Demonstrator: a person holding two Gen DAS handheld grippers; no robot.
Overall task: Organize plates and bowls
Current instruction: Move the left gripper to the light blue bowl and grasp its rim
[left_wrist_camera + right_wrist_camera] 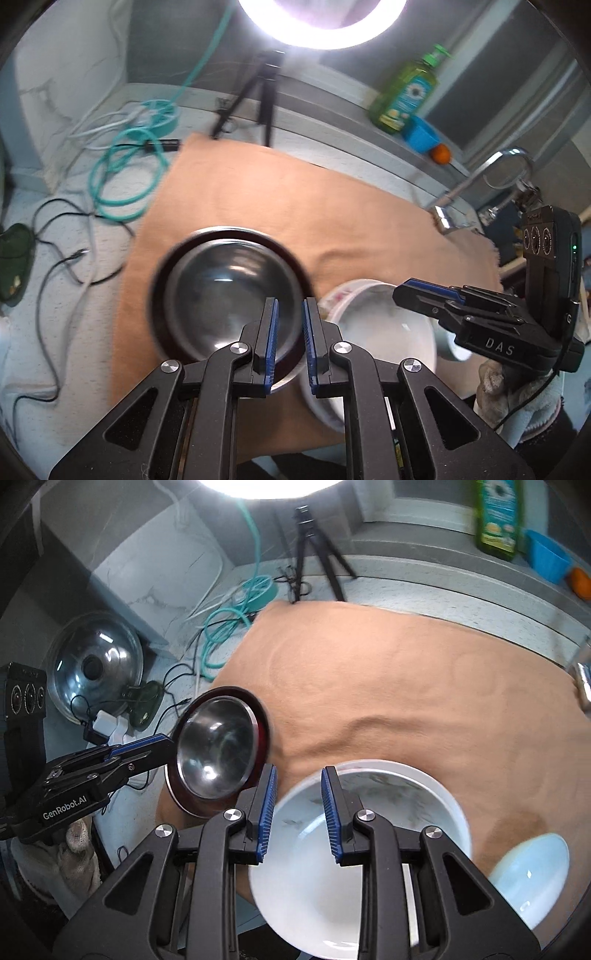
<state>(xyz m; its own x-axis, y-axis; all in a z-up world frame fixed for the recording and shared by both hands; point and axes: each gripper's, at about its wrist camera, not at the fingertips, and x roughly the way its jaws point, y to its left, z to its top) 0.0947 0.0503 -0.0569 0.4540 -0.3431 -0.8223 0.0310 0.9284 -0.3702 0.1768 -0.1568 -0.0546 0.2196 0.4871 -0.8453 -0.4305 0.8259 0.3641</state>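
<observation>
Gripping the near rim of a steel bowl point(229, 291), the left gripper point(290, 332) has its blue pads clamped on the thin metal wall; in the right wrist view the bowl hangs tilted off the brown cloth point(406, 686). A dark red band runs round the bowl's outside; whether that is a separate dish cannot be told. The right gripper point(299, 808) pinches the near edge of a white bowl point(369, 886), one finger inside and one outside. The two bowls sit just beside each other. A pale blue bowl point(532, 875) lies near the white bowl, at the cloth's edge. Well apart from them stand a tripod point(258, 99), coiled teal cable point(122, 177), a green soap bottle point(406, 92), a tap point(480, 181) and a glass pot lid point(96, 664).
</observation>
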